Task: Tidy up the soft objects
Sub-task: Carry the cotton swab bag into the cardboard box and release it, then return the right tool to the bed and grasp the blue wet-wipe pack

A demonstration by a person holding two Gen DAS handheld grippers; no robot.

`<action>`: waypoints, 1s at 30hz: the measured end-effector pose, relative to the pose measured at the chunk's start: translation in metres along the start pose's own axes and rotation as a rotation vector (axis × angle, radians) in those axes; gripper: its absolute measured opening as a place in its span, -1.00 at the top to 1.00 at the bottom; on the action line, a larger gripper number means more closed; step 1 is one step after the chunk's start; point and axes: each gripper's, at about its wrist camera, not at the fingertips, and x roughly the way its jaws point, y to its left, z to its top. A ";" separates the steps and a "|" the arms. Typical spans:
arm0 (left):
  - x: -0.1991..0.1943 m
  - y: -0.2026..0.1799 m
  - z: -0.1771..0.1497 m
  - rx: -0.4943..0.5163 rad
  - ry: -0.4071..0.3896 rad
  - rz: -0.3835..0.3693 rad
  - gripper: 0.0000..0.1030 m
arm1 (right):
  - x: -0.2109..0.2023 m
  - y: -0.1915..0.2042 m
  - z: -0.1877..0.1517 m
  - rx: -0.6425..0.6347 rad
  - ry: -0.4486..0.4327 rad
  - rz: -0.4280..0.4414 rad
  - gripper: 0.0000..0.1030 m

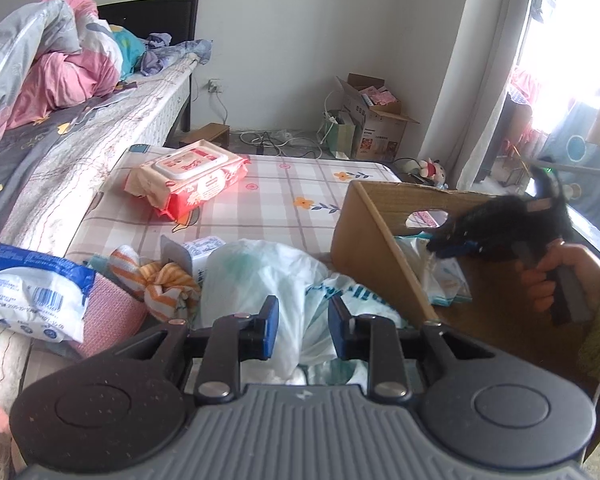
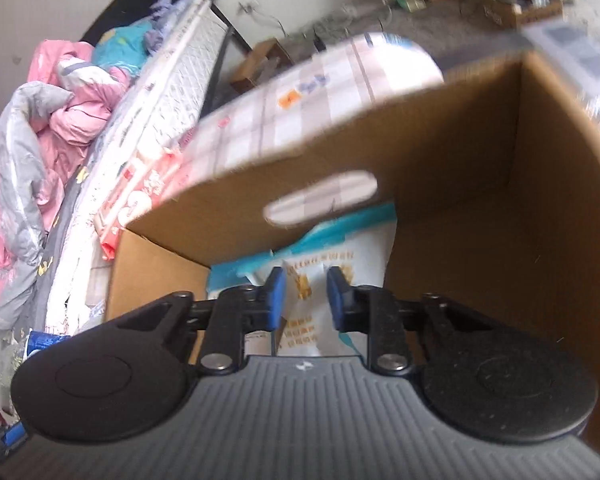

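At the lower centre of the left wrist view, the left gripper [image 1: 303,330] stands narrow around a crinkled white plastic bag [image 1: 260,276], contact unclear. In the right wrist view, the right gripper [image 2: 306,300] hangs narrowly parted over white-and-teal packets [image 2: 340,240] inside the cardboard box [image 2: 480,160].

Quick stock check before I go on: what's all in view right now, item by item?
cardboard box: one, brown, right side of checked mattress
packets: several, white and teal, inside the box
white plastic bag: one, ahead of the left gripper
wet wipes pack: one, red and white, far on mattress
striped cloth: one, orange and white, left of the bag
tissue pack: one, blue and white, far left
left gripper: over the bag
right gripper: inside the box
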 end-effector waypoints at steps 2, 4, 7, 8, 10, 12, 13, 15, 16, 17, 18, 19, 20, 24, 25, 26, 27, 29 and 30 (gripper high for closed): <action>-0.004 0.007 -0.002 -0.011 0.004 0.013 0.46 | 0.016 -0.009 -0.006 0.029 0.024 -0.003 0.76; -0.006 0.013 -0.004 -0.016 0.006 0.024 0.45 | 0.019 -0.005 -0.007 0.002 0.009 -0.004 0.76; -0.009 0.021 -0.007 -0.028 0.009 0.034 0.43 | 0.020 -0.002 -0.006 0.013 0.025 -0.008 0.75; -0.011 0.023 -0.009 -0.032 0.008 0.037 0.39 | 0.017 -0.001 -0.006 0.009 0.018 -0.007 0.75; -0.013 0.027 -0.012 -0.035 0.006 0.045 0.30 | 0.017 0.002 -0.006 -0.013 0.008 0.010 0.72; -0.014 0.030 -0.015 -0.038 0.008 0.051 0.23 | 0.020 0.007 -0.011 -0.053 0.022 -0.018 0.69; -0.017 0.032 -0.017 -0.039 0.006 0.054 0.21 | 0.022 0.009 -0.013 -0.062 0.029 -0.031 0.69; -0.023 0.036 -0.020 -0.040 -0.006 0.061 0.01 | 0.018 0.011 -0.013 -0.057 0.026 -0.035 0.67; -0.026 0.039 -0.022 -0.039 -0.013 0.066 -0.04 | 0.013 0.013 -0.013 -0.048 0.022 -0.026 0.66; -0.030 0.041 -0.024 -0.037 -0.021 0.074 -0.11 | 0.005 0.015 -0.014 -0.045 0.011 -0.015 0.61; -0.033 0.044 -0.026 -0.035 -0.025 0.083 -0.17 | -0.002 0.019 -0.014 -0.048 -0.004 -0.004 0.53; -0.036 0.047 -0.027 -0.036 -0.028 0.094 -0.20 | -0.013 0.023 -0.012 -0.056 -0.024 0.005 0.49; -0.040 0.051 -0.030 -0.041 -0.032 0.104 -0.25 | -0.021 0.028 -0.013 -0.065 -0.041 0.013 0.43; -0.052 0.072 -0.038 -0.076 -0.040 0.136 -0.41 | -0.054 0.057 -0.018 -0.107 -0.094 0.077 0.31; -0.055 0.078 -0.039 -0.088 -0.041 0.146 -0.42 | -0.062 0.064 -0.018 -0.124 -0.101 0.097 0.28; -0.058 0.086 -0.041 -0.102 -0.042 0.157 -0.44 | -0.067 0.074 -0.019 -0.141 -0.105 0.115 0.19; -0.060 0.093 -0.043 -0.115 -0.042 0.167 -0.45 | -0.070 0.084 -0.021 -0.160 -0.106 0.134 0.16; -0.062 0.105 -0.044 -0.143 -0.045 0.185 -0.46 | -0.080 0.107 -0.025 -0.205 -0.091 0.178 0.12; -0.063 0.113 -0.045 -0.159 -0.047 0.195 -0.46 | -0.077 0.120 -0.028 -0.224 -0.077 0.200 0.09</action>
